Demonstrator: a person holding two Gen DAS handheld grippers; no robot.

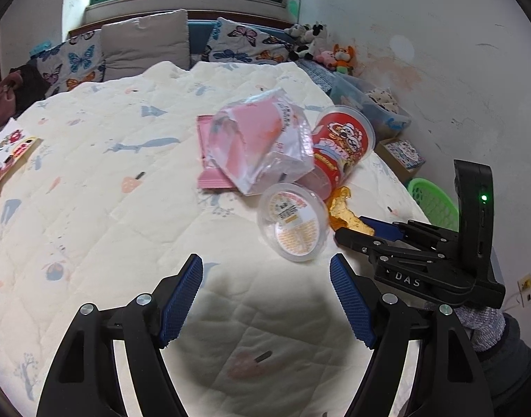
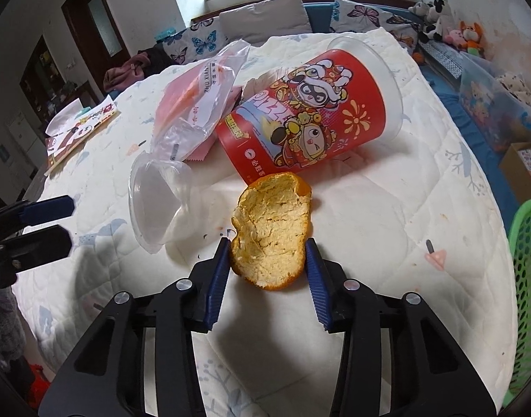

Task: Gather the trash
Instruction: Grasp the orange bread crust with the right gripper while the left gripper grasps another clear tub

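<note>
An orange peel (image 2: 272,222) lies on the cream quilt (image 2: 387,215), and my right gripper (image 2: 268,243) is shut on its near end, one blue pad pressing each side. Just beyond it a red printed snack tub (image 2: 310,118) lies on its side. To the left are a clear plastic cup (image 2: 161,201), tipped over, and a clear plastic bag (image 2: 199,104) over a pink packet (image 1: 209,173). My left gripper (image 1: 265,260) hangs open above the quilt, close to the cup (image 1: 293,222), with nothing between its fingers. The left wrist view shows the right gripper (image 1: 352,229) at the peel (image 1: 342,208).
A green perforated basket (image 2: 529,278) stands off the bed's right edge, near a cardboard box (image 1: 401,153) and a storage bin on the floor. A printed paper booklet (image 2: 81,125) lies at the quilt's left. Pillows and soft toys line the far end.
</note>
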